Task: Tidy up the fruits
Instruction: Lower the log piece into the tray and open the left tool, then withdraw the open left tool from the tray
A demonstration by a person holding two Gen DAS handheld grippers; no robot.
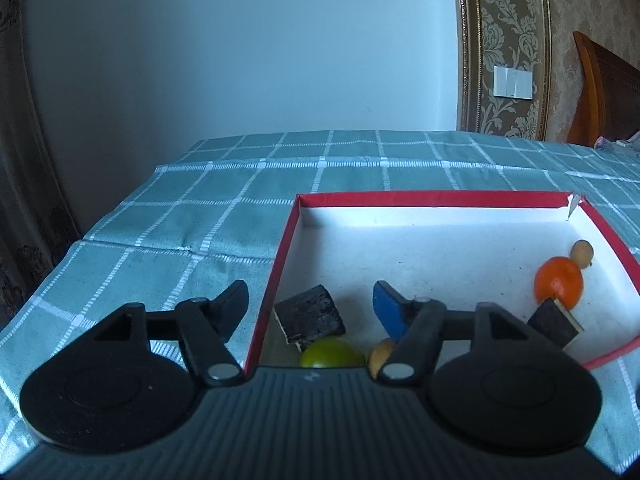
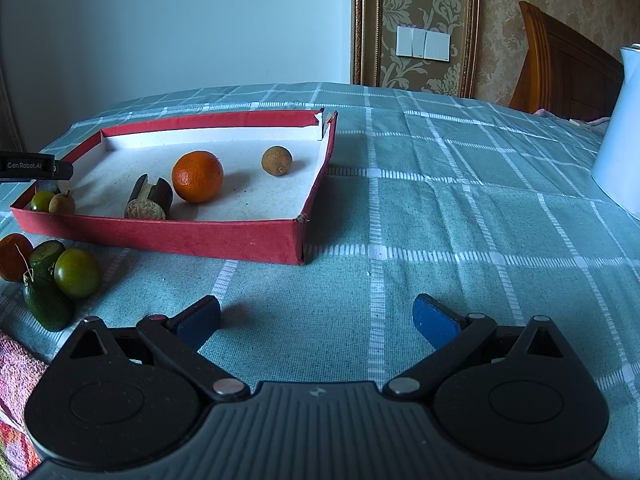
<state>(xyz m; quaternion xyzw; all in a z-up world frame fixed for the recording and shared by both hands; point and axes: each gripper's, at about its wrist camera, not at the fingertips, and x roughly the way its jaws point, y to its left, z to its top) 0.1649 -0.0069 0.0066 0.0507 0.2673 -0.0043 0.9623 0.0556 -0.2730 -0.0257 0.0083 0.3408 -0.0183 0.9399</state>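
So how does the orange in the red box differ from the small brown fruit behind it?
The orange is clearly larger than the small brown fruit. The orange is bright and glossy; the brown fruit is dull and rough-looking. The orange lies beside a dark cut piece; the brown fruit lies alone near the far corner. Both are round and rest inside the red box.

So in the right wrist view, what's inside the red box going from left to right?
green fruit → small brown fruit → dark cut stalk piece → orange → brown round fruit

Open left tongs (image 1: 310,304) straddle the red box (image 1: 400,199) wall (fruit inside).
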